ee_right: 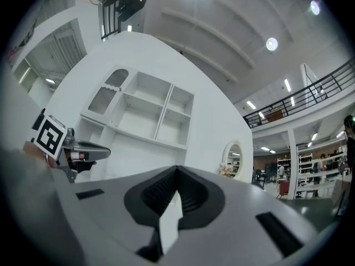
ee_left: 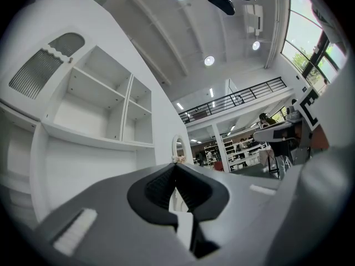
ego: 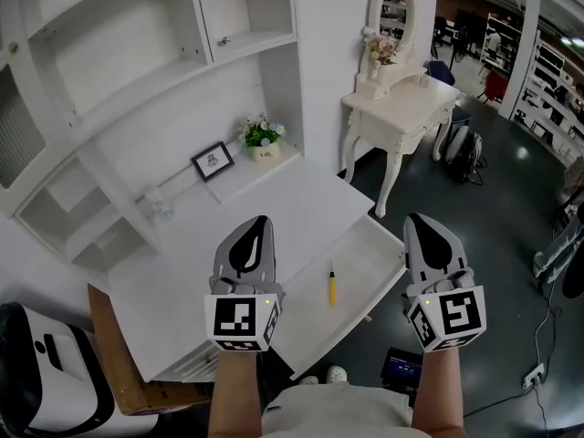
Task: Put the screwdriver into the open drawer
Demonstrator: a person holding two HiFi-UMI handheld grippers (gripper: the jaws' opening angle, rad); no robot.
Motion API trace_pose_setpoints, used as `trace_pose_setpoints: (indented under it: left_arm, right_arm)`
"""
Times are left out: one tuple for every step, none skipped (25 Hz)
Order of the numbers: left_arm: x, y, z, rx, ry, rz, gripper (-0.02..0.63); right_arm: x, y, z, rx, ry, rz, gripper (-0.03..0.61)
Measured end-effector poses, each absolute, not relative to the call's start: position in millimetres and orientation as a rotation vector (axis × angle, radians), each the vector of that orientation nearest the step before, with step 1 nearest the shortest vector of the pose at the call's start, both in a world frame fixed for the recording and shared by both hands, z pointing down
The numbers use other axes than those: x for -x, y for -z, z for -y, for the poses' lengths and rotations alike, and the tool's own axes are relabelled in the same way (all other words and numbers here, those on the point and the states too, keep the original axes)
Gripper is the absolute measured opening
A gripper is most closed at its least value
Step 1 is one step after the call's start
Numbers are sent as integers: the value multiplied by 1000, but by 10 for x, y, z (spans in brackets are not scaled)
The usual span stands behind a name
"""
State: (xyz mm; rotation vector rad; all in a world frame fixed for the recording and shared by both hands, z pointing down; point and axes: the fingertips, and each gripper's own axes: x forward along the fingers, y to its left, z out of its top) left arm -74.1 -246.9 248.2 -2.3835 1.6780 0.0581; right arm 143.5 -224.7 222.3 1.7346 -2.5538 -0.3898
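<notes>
The screwdriver (ego: pixel 332 286) is yellow with a black tip, and the drawer (ego: pixel 370 267) and the desk (ego: pixel 283 203) are white. The left gripper (ego: pixel 259 222) and right gripper (ego: pixel 418 219) are grey with black pads. Their cubes show black-and-white square markers.

Left gripper (ego: pixel 258 225) and right gripper (ego: pixel 422 222) hover closed, empty.

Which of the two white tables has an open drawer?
The desk with shelves; its drawer holds the screwdriver. The vanity with the mirror shows none open.
</notes>
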Motion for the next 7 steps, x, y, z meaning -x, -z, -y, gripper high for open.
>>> trace_pose_setpoints:
  left_arm:
    - [738,-2481,2466,2385,-60,-1677,9]
    - [739,-2482,2463,2387,-62,-1677,9]
    - [744,-2486,2460,2388,-64,-1677,9]
    - [750,-2490,2455,2388,-65,-1677,9]
    - [756,-2492,2449,2389,-66,-1678,9]
    - [761,-2494,2443,2390,-66,-1677,9]
    - [765,-2495,2437,2390,-66,-1677,9]
  right_arm:
    - [-1438,-2222,2239,-1735,389,2552,6]
    - [-1438,-2223,2231,-1736,390,2550,6]
    - [-1436,-2226,2224,-1737,390,2549,6]
    - [-1436,-2233,2218,-1739,389,2548,6]
    - [-1438,-2240,2211,-1742,388,2547,6]
    - [-1440,-2247,2205,-1745,387,2547,6]
    - [-1441,-2254,2198,-1748,386,2546,6]
